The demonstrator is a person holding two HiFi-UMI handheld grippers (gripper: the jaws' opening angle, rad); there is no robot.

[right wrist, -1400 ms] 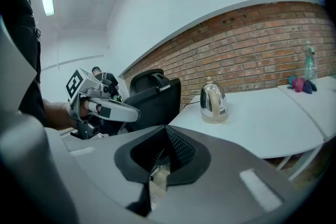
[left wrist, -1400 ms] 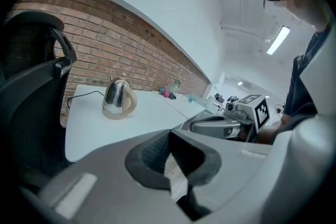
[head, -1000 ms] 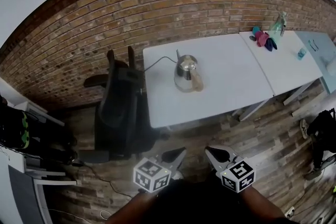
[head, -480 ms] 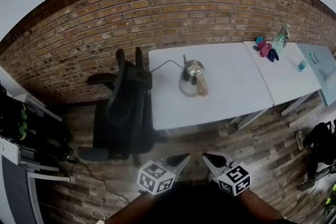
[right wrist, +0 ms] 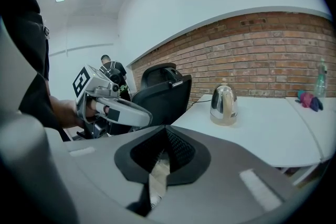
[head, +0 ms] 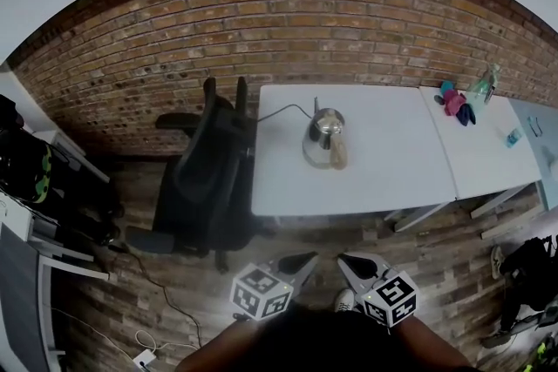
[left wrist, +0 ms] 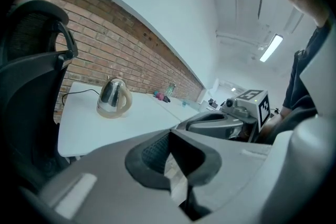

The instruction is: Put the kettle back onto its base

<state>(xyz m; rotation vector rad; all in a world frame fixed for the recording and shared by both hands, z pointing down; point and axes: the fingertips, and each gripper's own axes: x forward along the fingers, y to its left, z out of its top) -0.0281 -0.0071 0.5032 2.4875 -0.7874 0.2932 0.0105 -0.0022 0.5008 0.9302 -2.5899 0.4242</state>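
A steel kettle [head: 327,138] with a beige handle stands upright near the back of the white table [head: 384,174]. A black cord [head: 281,111] runs from under it toward the table's left edge. I cannot make out its base apart from it. The kettle also shows in the left gripper view [left wrist: 113,98] and in the right gripper view [right wrist: 223,105]. My left gripper [head: 309,258] and right gripper [head: 344,259] are low by my body over the wooden floor, well short of the table. Both are shut and hold nothing.
A black office chair [head: 209,179] stands against the table's left side. A second white table [head: 488,152] to the right carries a bottle [head: 485,86] and pink and blue items [head: 455,104]. Brick wall behind. Shelves with bags [head: 35,187] at left; cables [head: 166,309] on the floor.
The view has shifted: table, kettle and chair sit lower and further right in the picture and look slightly farther off. Both grippers stay shut in the same place by my body.
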